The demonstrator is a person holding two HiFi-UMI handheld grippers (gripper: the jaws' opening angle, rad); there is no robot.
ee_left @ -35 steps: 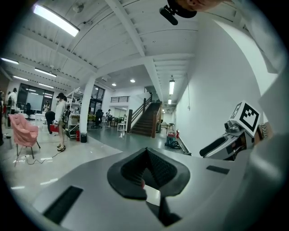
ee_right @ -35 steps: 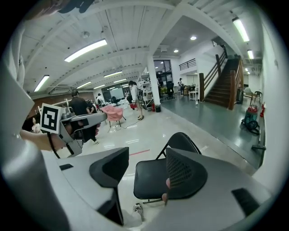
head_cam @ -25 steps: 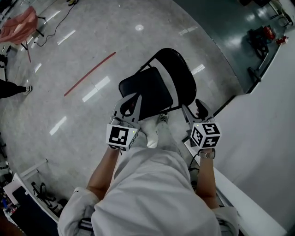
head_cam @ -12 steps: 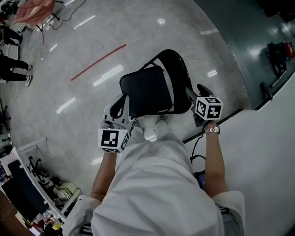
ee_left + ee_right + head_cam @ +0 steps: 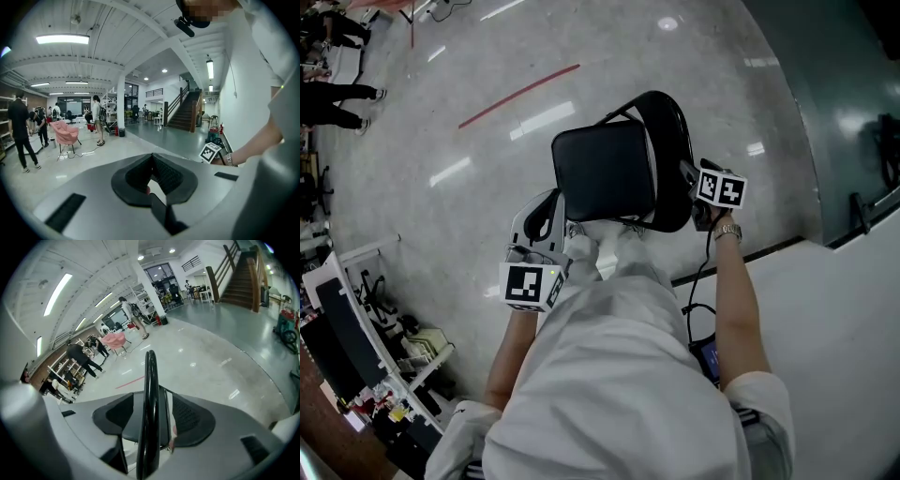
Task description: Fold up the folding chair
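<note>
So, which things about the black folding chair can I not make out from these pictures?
Legs and hinges of the black metal folding chair: head view, hidden under its padded seat and the person's white clothing.
Jaws of the right hand-held gripper: head view, covered by its marker cube.
Chair in the left gripper view: out of frame; the left hand-held gripper fills the lower picture with its grey body.

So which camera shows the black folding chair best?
The head view: the black folding chair shows seat and backrest from above. The right gripper view shows only its black tube, close up. The left gripper view shows none clearly.
</note>
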